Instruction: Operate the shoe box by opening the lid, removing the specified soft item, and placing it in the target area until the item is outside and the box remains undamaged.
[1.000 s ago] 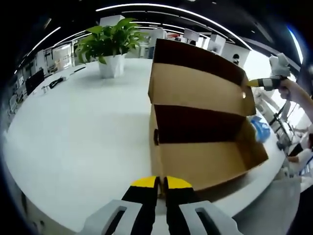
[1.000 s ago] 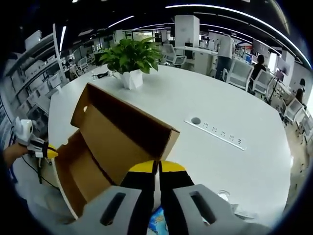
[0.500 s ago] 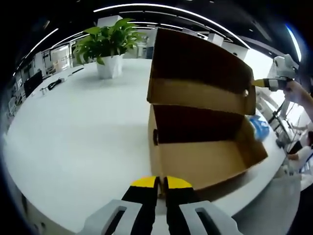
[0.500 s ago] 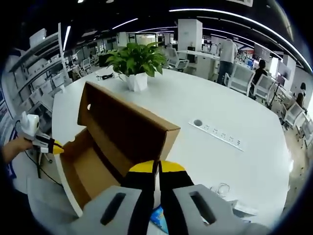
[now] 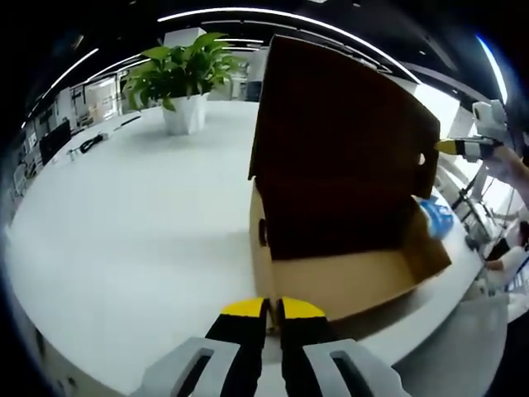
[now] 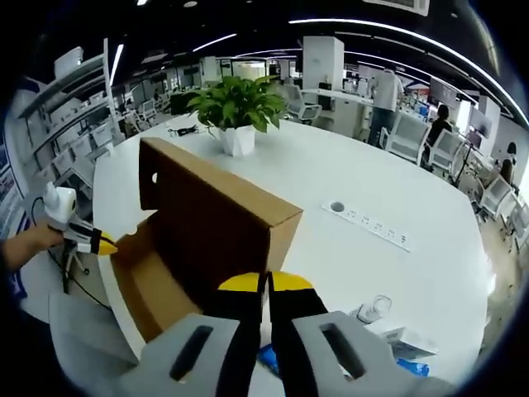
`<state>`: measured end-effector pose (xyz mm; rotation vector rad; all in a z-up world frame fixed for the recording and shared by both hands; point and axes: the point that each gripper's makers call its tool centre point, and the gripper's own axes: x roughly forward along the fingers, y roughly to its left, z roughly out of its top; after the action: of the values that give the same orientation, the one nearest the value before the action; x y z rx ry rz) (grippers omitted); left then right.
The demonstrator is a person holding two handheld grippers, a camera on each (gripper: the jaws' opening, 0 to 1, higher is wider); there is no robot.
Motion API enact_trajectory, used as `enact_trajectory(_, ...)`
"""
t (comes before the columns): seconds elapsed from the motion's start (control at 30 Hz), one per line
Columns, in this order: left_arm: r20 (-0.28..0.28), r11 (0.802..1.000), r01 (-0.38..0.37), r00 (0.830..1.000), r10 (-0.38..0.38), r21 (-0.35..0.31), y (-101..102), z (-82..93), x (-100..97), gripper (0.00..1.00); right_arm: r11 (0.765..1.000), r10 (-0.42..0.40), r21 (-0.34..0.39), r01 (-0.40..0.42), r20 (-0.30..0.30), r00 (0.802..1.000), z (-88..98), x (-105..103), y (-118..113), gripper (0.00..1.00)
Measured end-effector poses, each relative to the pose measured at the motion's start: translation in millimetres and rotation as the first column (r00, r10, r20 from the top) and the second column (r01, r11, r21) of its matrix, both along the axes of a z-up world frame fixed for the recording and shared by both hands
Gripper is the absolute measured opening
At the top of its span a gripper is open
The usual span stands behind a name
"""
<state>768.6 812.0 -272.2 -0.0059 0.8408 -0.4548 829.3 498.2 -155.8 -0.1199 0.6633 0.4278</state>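
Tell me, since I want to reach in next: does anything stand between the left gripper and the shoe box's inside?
Nothing visible does. The left gripper, fingers shut, sits before the shoe box; its raised lid leaves the top open.

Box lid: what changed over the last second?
The lid swung down toward closing: in the left gripper view its tan inner face is gone and the dark panel now hangs over the box. Both grippers stayed shut, touching nothing. The plant and table are unchanged.
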Motion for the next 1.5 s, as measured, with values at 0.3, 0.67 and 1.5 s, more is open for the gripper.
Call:
enact_trajectory(0.3,0.014,1.000,-0.001,1.000,0.001,-0.002,2.1,-2.1,2.7,0.05,1.000,-0.014,0.021,0.013,0.009,1.000,-0.4,-9.8,1.0,0.01)
enact_trajectory(0.67,0.023,1.000,0.009,1.000,-0.009,0.001,5.9,-6.9,8.6,0.06,1.000,-0.021,0.021,0.020,0.034,0.999,-4.6,-35.1,9.1,0.01)
enact_trajectory(1.5,0.129,0.993,0.080,0.987,-0.090,0.082,9.4,19.7,11.8,0.24,0.997,-0.059,0.057,0.051,0.147,0.987,-16.2,-64.1,15.1,0.05)
